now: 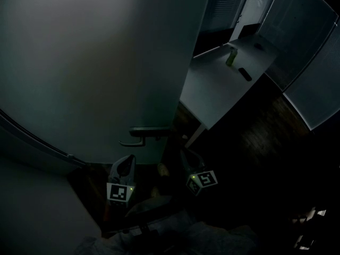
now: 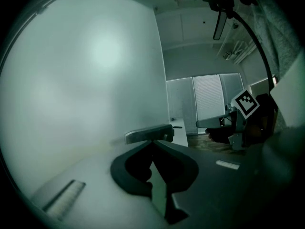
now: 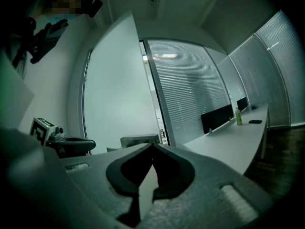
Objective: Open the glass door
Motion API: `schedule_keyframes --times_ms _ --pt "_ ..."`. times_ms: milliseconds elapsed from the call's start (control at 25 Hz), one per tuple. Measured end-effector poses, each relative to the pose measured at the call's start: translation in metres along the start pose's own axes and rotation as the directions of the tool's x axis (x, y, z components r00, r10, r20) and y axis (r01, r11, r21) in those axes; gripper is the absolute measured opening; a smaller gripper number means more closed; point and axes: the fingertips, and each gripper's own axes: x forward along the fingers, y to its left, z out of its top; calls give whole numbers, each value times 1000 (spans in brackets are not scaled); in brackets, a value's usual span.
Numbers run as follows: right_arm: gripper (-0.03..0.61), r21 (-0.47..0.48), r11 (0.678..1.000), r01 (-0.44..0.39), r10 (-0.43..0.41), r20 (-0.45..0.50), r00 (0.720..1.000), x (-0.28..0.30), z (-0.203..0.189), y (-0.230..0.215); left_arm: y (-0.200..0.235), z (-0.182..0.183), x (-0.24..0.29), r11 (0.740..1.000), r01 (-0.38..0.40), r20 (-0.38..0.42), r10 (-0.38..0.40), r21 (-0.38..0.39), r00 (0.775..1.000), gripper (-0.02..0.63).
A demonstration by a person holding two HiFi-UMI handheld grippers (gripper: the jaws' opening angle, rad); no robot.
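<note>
From the head view, dim as it is, the glass door (image 1: 95,62) fills the left half. Its lever handle (image 1: 143,134) sits by the door's right edge, just above both grippers. The left gripper (image 1: 126,163) points up at the handle from below it. The right gripper (image 1: 186,161) sits beside it, past the door's edge. Whether either one touches the handle cannot be told from here.

The left gripper view shows its jaws shut tight with nothing between them. The handle (image 2: 148,133) lies just beyond their tips, and frosted glass covers everything to the left. The right gripper's marker cube (image 2: 248,103) shows at the far right.

The right gripper view also shows its jaws together and empty. Only this view takes in the slatted blinds (image 3: 190,89) beyond the door. It also shows a white counter (image 3: 233,142) carrying a green bottle (image 3: 238,117) and a dark screen (image 3: 217,118). The head view shows the same counter (image 1: 223,84) and bottle (image 1: 231,57) from above.
</note>
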Motion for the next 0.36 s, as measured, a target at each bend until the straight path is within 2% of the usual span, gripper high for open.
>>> schedule_keyframes --times_ms 360 --pt "2 3 1000 -4 4 -8 1000 8 -1 5 8 -2 0 1000 2 -1 -2 1 1000 5"
